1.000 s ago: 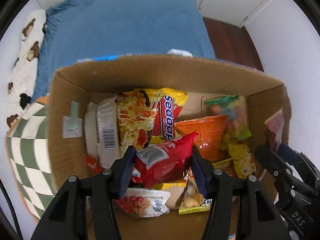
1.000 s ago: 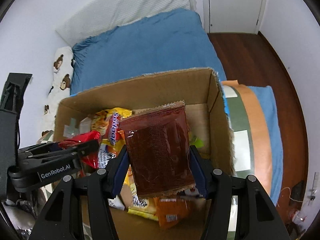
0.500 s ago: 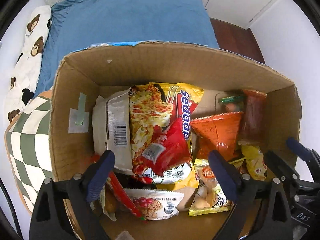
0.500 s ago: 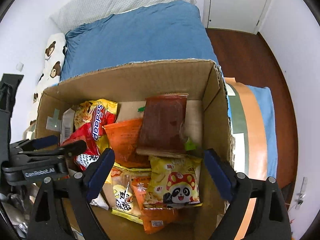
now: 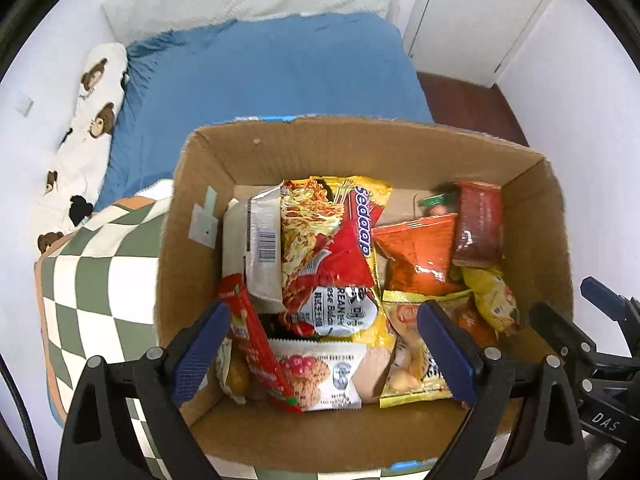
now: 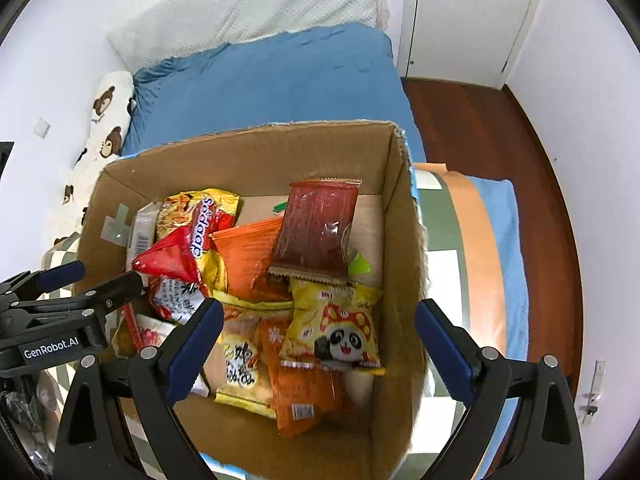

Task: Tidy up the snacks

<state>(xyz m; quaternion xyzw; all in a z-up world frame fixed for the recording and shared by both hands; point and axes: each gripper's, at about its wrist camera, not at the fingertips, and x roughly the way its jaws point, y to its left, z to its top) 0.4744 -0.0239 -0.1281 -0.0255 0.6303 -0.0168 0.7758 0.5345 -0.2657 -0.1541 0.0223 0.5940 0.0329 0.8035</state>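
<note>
Left gripper: the left gripper [image 5: 323,338] hangs above the near left part of the cardboard box [image 5: 248,152] with its fingers spread wide and nothing between them.

Right gripper: the right gripper [image 6: 318,336] is also wide apart and empty; it hovers over the near right part of the box, and one finger stands outside the right wall.

Why they are so: both tools hold nothing and sit above the rim, so I judge that a drop is finished and each hand is free for the next packet (this is only my reading).

Where the snacks are: all visible packets lie inside the box, which stands on a checkered blanket [image 5: 100,280] beside a blue bed cover [image 5: 264,76].

Red noodle packet: the red packet [image 5: 340,264] lies on the yellow Sedaap bag [image 5: 320,216] in the left half, tilted, with white print at its lower end.

Dark red pouch: the dark red pouch [image 6: 316,228] leans against the far wall on the right, resting on the orange bag [image 6: 248,252]; it is flat, with crimped ends.

Other packets: a yellow panda bag [image 6: 336,328] lies just below the pouch, and a thin red stick pack [image 5: 256,336] stands tilted at the left wall.

Look of the pile: glossy, soft, overlapping, and not in neat rows yet.
</note>
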